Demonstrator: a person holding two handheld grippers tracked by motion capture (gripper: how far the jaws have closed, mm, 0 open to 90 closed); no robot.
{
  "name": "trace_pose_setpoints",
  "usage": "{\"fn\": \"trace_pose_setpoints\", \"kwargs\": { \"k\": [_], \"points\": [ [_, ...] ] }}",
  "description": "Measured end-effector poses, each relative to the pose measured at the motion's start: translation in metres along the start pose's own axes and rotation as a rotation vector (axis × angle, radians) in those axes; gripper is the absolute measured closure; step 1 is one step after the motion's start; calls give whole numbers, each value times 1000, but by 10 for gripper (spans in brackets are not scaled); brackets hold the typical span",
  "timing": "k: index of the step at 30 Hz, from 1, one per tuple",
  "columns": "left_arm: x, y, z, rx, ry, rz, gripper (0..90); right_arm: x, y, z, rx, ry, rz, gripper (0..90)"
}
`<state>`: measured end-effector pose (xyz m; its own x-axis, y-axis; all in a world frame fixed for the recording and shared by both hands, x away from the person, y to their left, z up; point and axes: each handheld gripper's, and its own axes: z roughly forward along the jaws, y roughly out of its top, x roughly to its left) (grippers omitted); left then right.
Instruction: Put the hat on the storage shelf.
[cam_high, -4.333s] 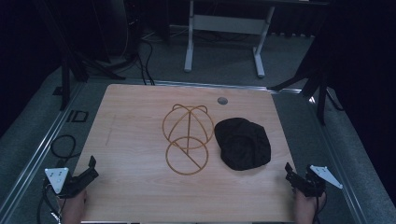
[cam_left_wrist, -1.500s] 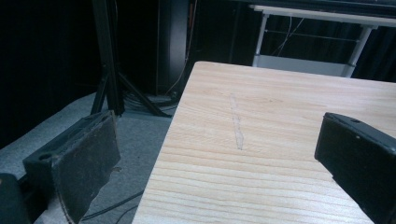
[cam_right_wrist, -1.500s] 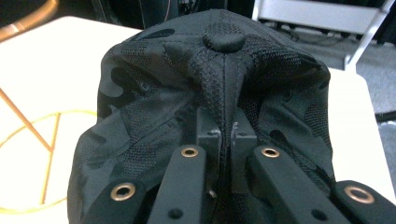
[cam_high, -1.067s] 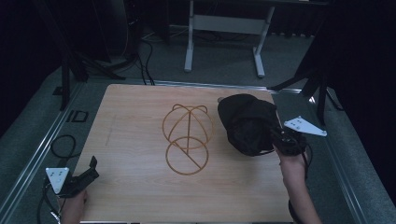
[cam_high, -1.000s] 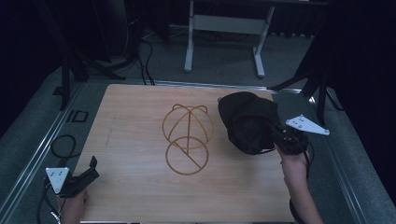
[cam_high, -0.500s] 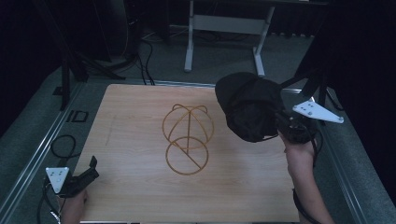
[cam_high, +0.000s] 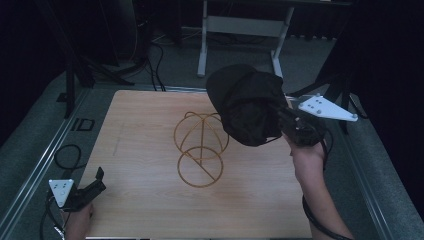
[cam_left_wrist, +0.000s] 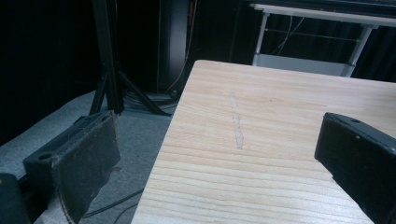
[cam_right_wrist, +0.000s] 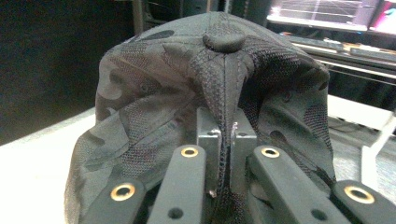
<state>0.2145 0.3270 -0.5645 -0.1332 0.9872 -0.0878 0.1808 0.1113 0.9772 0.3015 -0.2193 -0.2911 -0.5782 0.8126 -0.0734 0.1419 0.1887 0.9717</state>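
A: Cap (cam_high: 249, 106) — where is it sitting?

B: It is hanging in the air above the table's (cam_high: 150, 130) far right part, just beside the wire stand (cam_high: 200, 150). The right gripper (cam_high: 287, 125) is clenching its fabric between both jaws.

A: And the left gripper (cam_high: 95, 182)?

B: It is resting at the table's near left corner, its 2 jaws standing wide apart, grasping nothing.
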Motion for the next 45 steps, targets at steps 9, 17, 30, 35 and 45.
{"fn": "trace_pose_setpoints", "kwargs": {
  "k": [9, 17, 30, 35, 45],
  "points": [
    [0, 0, 0, -1, -1, -1, 5, 26, 7, 11, -7, 73, -25, 867],
    [1, 0, 0, -2, -3, -5, 5, 50, 11, 23, -4, 133, -47, 868],
    [1, 0, 0, -4, -6, -6, 5, 78, 11, 41, 18, 195, -76, 867],
    [1, 0, -1, -8, -6, -13, 5, 79, 3, 51, 41, 191, -72, 867],
    [1, 0, 0, -6, -6, -10, 5, 80, -11, 67, 93, 205, -57, 865]
  ]
}}
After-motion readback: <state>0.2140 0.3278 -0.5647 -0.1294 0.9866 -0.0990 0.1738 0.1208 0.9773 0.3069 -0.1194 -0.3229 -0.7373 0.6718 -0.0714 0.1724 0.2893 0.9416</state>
